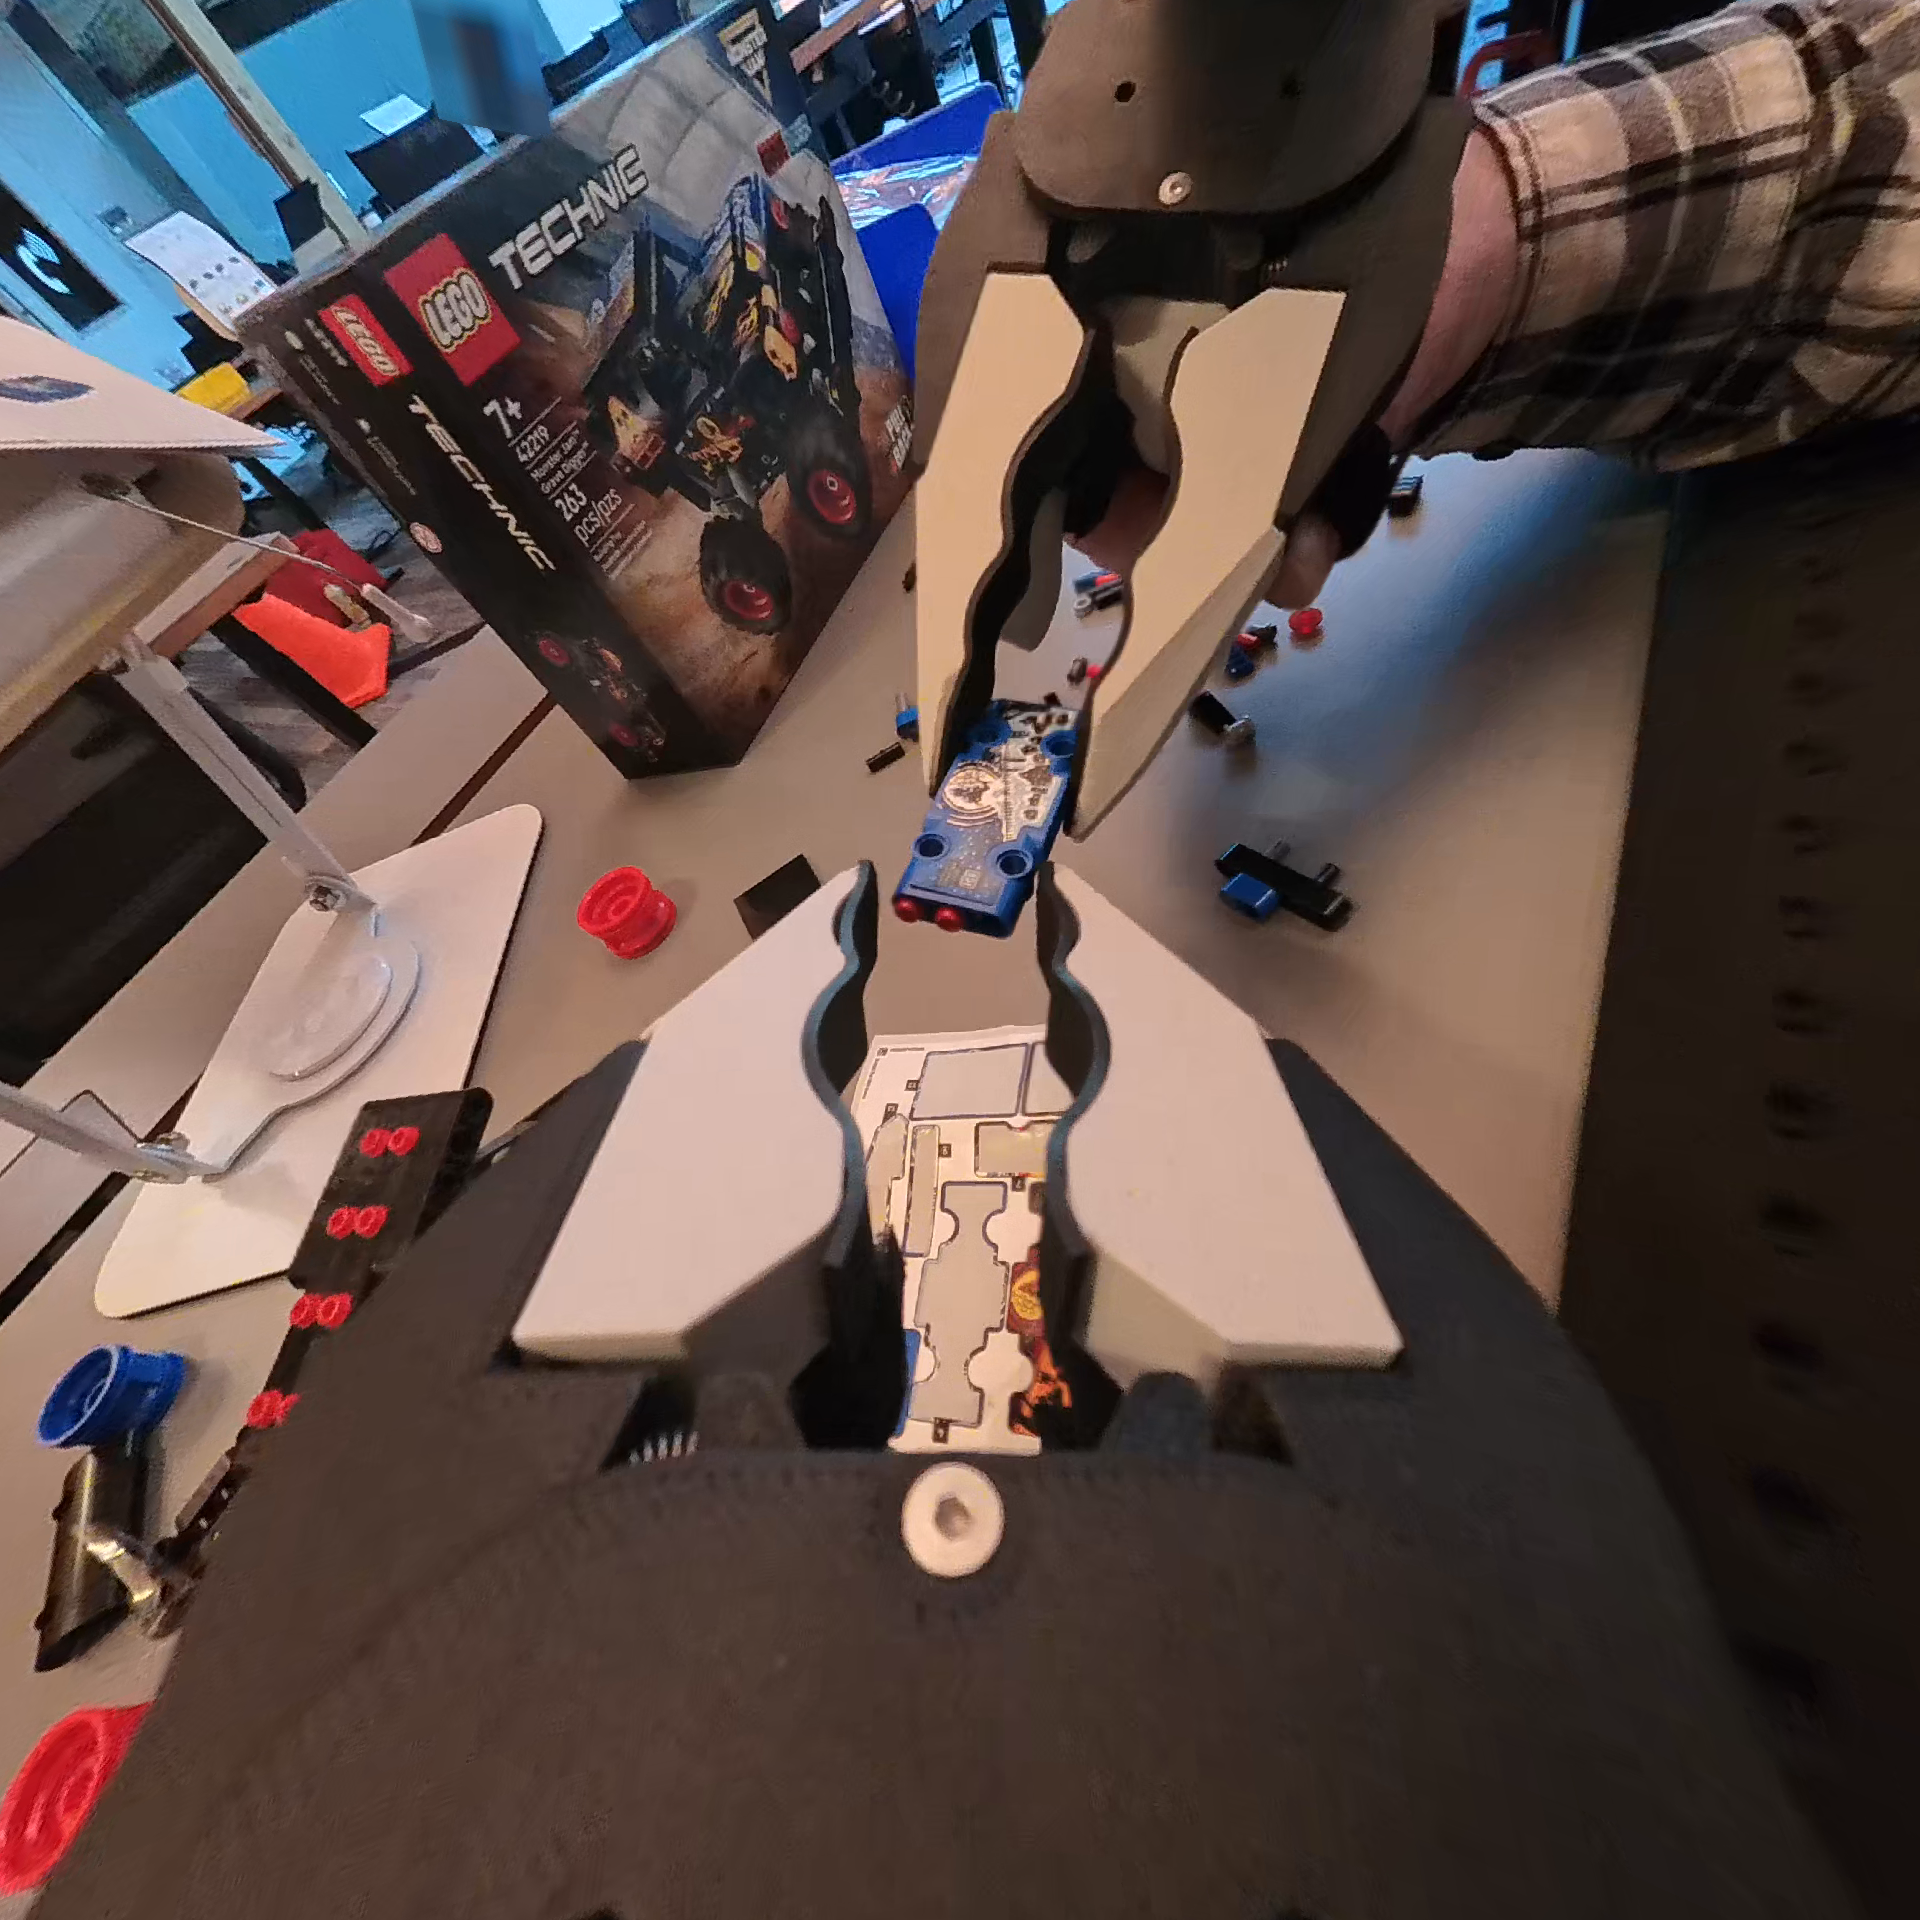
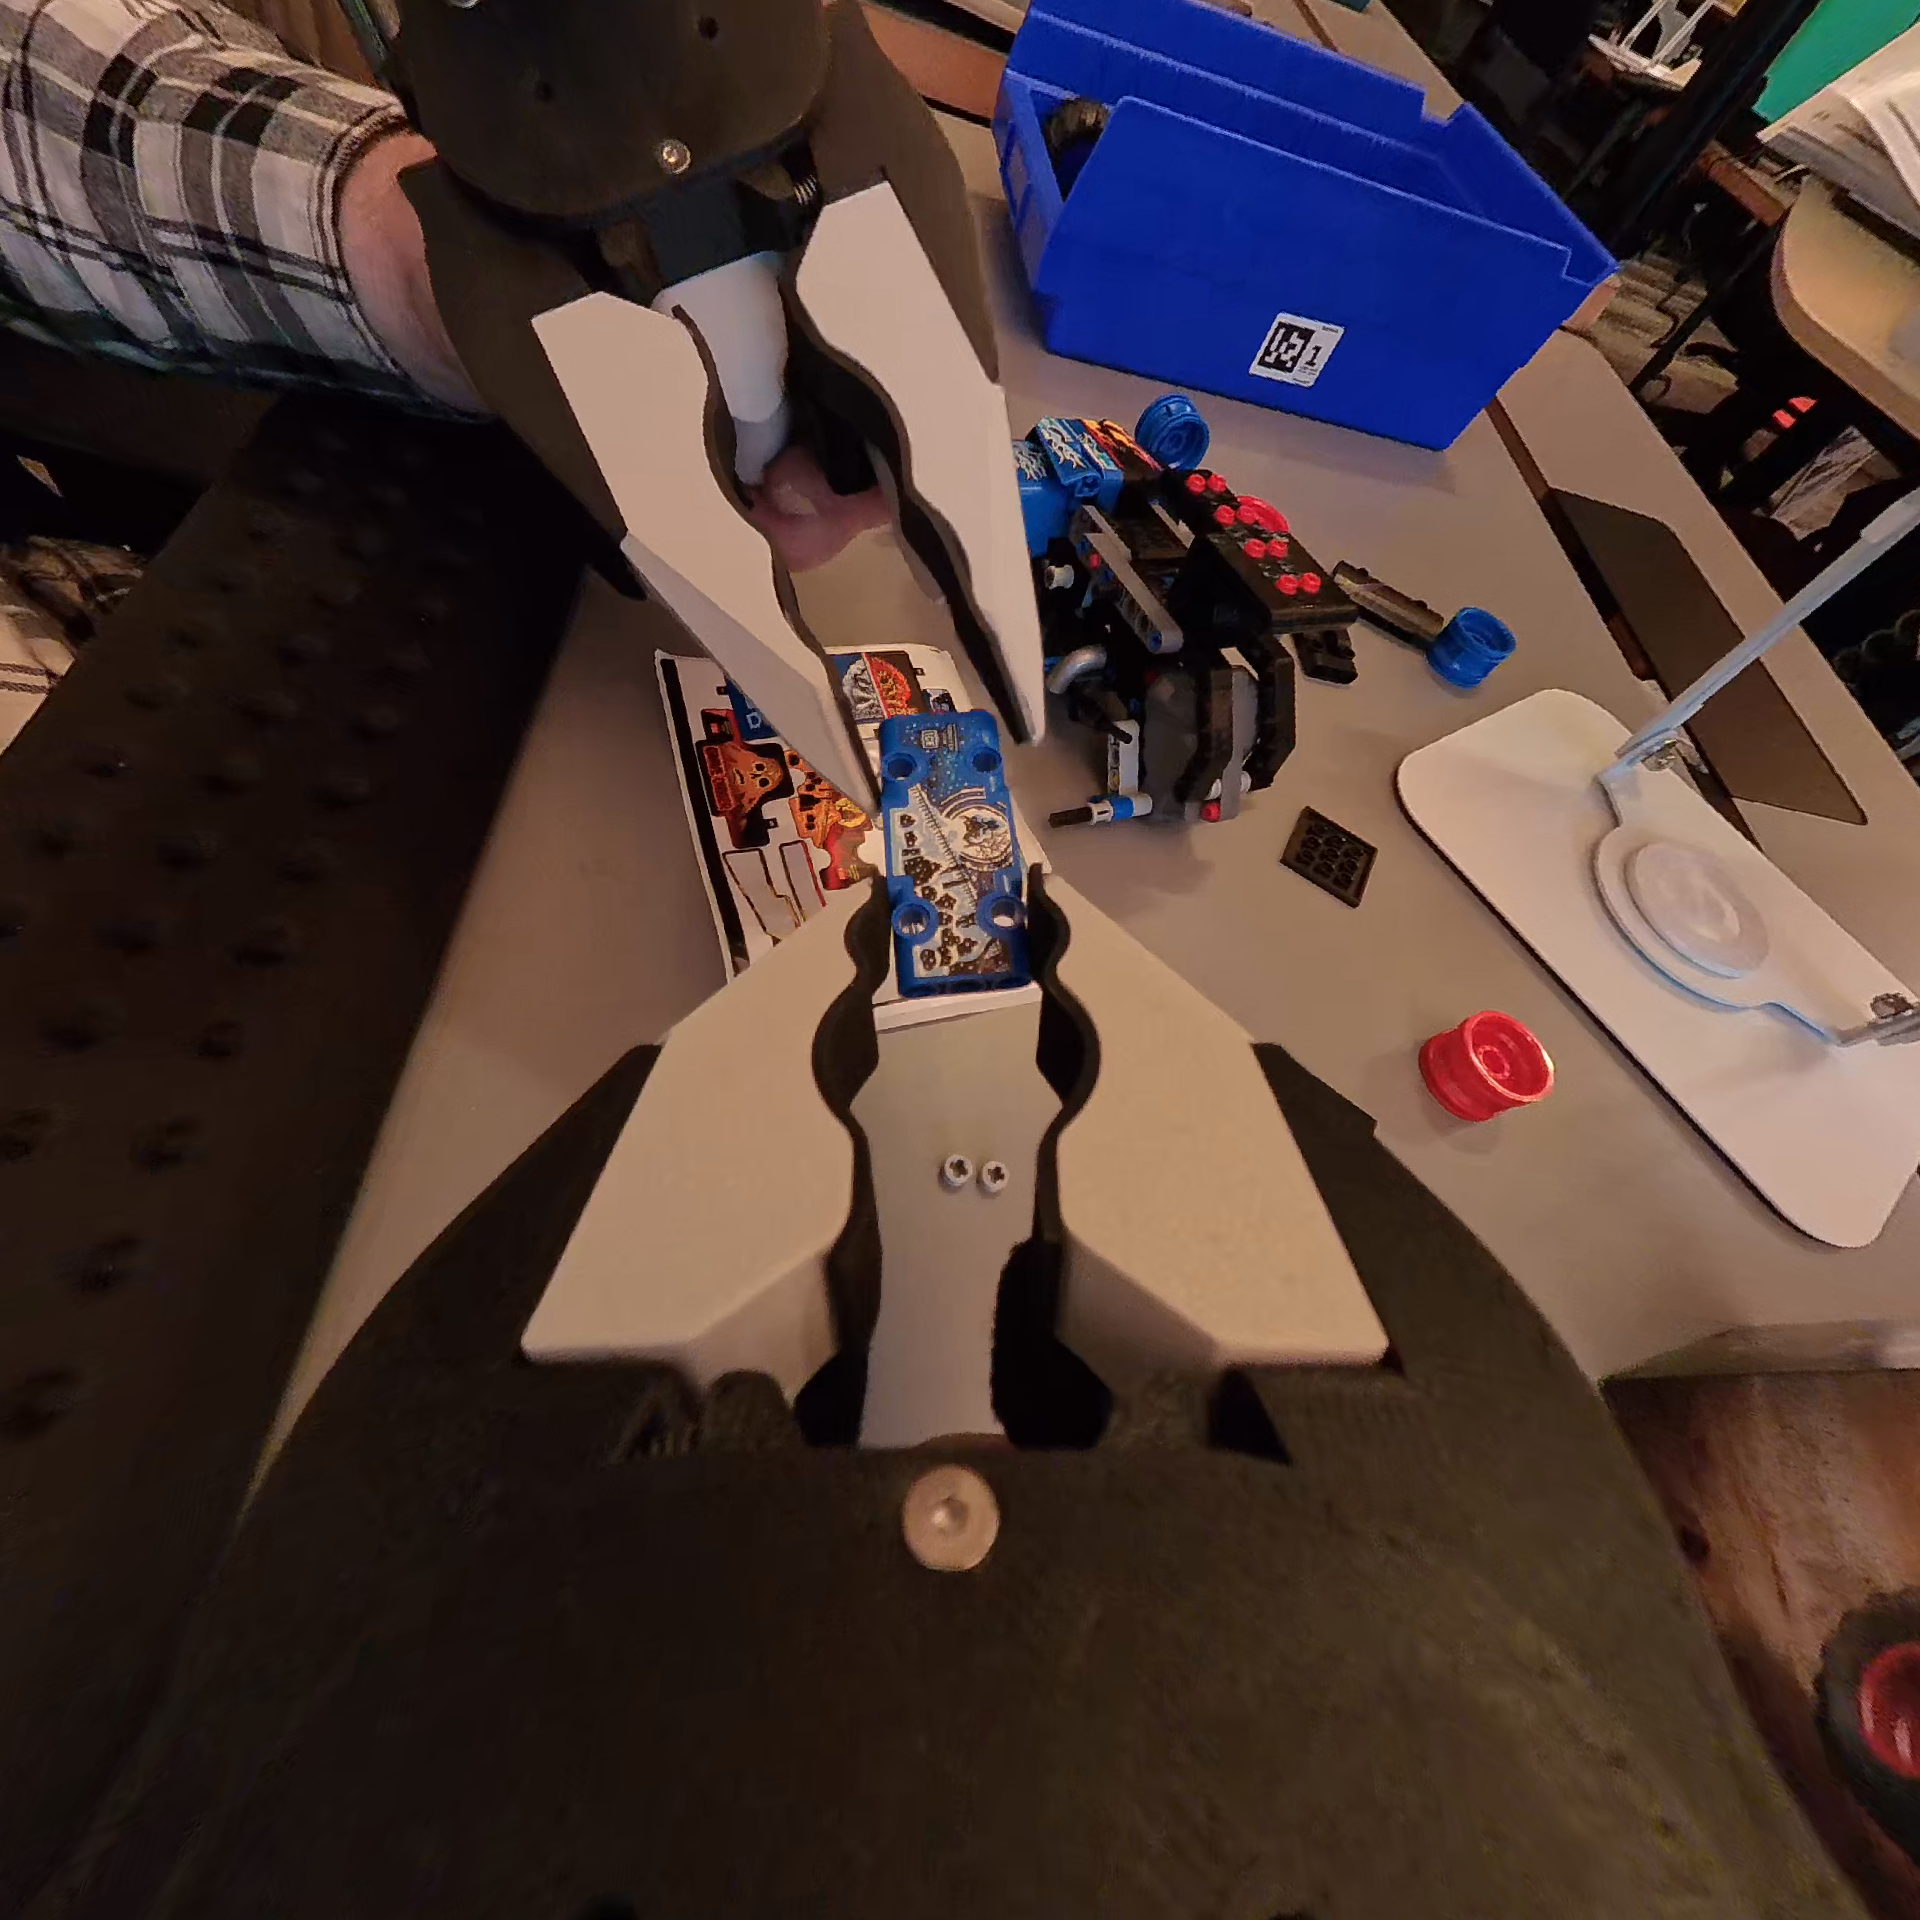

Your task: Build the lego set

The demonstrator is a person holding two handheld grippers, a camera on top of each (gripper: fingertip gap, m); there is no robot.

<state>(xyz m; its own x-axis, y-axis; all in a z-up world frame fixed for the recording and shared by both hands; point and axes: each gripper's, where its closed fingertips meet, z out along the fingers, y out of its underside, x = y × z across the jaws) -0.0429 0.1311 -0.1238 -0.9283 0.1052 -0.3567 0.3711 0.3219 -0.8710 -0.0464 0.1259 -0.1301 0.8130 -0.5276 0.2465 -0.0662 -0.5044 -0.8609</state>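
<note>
A blue panel (image 2: pixel 951 862) with a printed sticker on top and two red pins (image 1: pixel 928 914) at one end is held over the sticker sheet (image 2: pixel 769 831). My right gripper (image 2: pixel 954 894) is shut on the blue panel at one end; it also shows in the left wrist view (image 1: pixel 1008 790), coming in from above. My left gripper (image 1: pixel 954 883) is open, its tips either side of the panel's red-pin end. In the right wrist view the left gripper (image 2: pixel 948 769) straddles that far end. The partly built model (image 2: pixel 1174 644) lies beyond.
The set's box (image 1: pixel 582 468) stands at the back left. A blue bin (image 2: pixel 1278 239), a white stand base (image 2: pixel 1662 935), a red wheel (image 2: pixel 1486 1065), blue wheels (image 2: pixel 1470 644), a black plate (image 2: pixel 1330 854) and small loose parts (image 1: pixel 1283 883) lie around. A dark studded mat (image 1: pixel 1766 935) borders the table. The tips of both grippers are at nearly the same place.
</note>
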